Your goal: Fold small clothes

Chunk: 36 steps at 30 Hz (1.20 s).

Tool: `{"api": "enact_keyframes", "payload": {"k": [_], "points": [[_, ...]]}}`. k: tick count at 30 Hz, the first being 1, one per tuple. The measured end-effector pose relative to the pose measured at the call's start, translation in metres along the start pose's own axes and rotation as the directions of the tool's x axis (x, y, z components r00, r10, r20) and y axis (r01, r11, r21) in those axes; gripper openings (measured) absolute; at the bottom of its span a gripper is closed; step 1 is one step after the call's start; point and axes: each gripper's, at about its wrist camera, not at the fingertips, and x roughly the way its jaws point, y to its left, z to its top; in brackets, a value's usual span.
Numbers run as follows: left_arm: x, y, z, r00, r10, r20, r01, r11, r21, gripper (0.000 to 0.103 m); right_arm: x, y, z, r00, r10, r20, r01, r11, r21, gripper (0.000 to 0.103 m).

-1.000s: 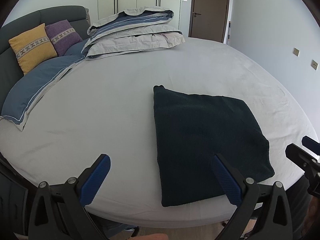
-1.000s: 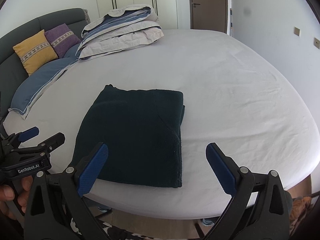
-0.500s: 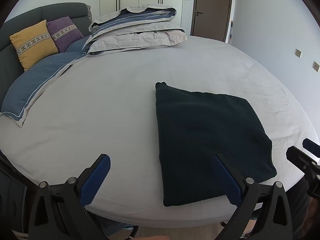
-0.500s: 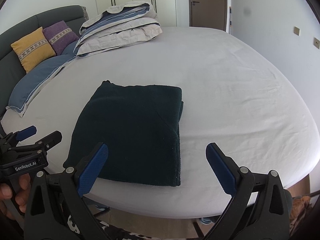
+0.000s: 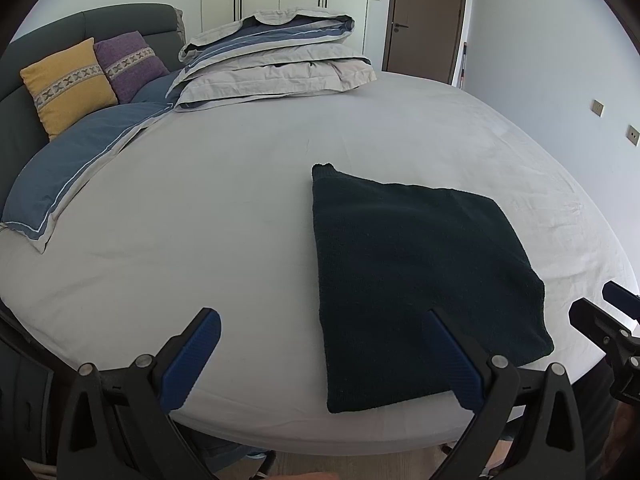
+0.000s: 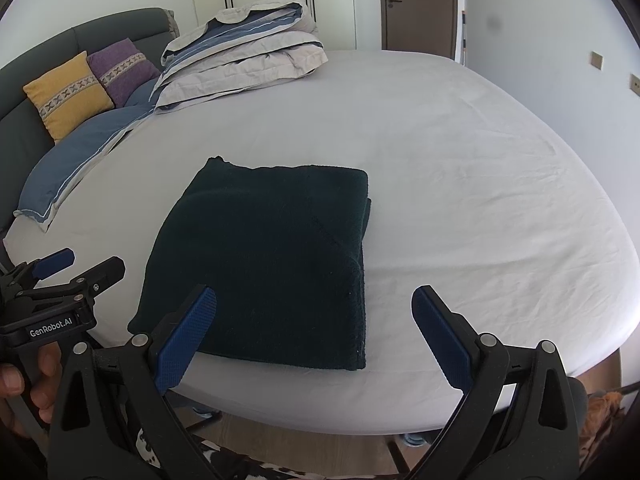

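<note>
A dark green knitted garment [image 5: 416, 272] [image 6: 272, 256] lies folded into a flat rectangle near the front edge of the bed. My left gripper [image 5: 320, 356] hovers open above the bed edge, its right finger over the garment's near left corner. My right gripper [image 6: 314, 332] is open too, held over the garment's near right edge without touching it. Each gripper appears in the other's view: the right gripper [image 5: 616, 320] at the right margin, the left gripper [image 6: 64, 276] at the left, held by a hand [image 6: 28, 384].
The bed [image 6: 480, 184] carries a pale grey sheet. A folded grey-blue duvet [image 5: 276, 64] sits at the back, a blue pillow [image 5: 68, 176] and yellow [image 5: 68, 80] and purple [image 5: 128, 60] cushions at the left by the dark headboard. Wardrobe and brown door [image 5: 424, 16] stand behind.
Both grippers have drifted slightly back and upward, so the garment and bedding sit a little lower in view. The garment has not moved and both grippers stay open.
</note>
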Motion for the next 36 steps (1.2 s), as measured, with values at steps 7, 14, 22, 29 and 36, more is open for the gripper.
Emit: {"api": "enact_keyframes", "payload": {"k": [7, 14, 22, 29, 36], "points": [[-0.0002, 0.0, -0.0001, 1.0, 0.0, 0.0, 0.0, 1.0, -0.001, 0.103, 0.0003, 0.0005, -0.0006, 1.0, 0.001, -0.004, -0.001, 1.0, 0.001, 0.1], [-0.0001, -0.0001, -0.0005, 1.0, 0.0, -0.001, 0.0, 1.0, -0.001, 0.103, 0.0006, 0.0017, -0.002, 1.0, 0.002, -0.006, -0.002, 1.0, 0.001, 0.1], [-0.0001, 0.0, -0.0009, 1.0, -0.001, -0.002, 0.001, 1.0, -0.002, 0.103, 0.0004, 0.0024, -0.0024, 1.0, 0.003, -0.009, -0.003, 1.0, 0.001, 0.1], [0.0001, 0.0007, -0.0008, 1.0, 0.0, -0.002, 0.0, 1.0, -0.002, 0.103, 0.0005, 0.0033, -0.0042, 1.0, 0.003, -0.012, -0.003, 1.0, 0.001, 0.1], [0.0004, 0.0009, -0.0021, 1.0, 0.001, -0.003, -0.001, 1.0, -0.002, 0.103, 0.0017, 0.0024, -0.005, 1.0, 0.004, -0.014, -0.004, 1.0, 0.001, 0.1]]}}
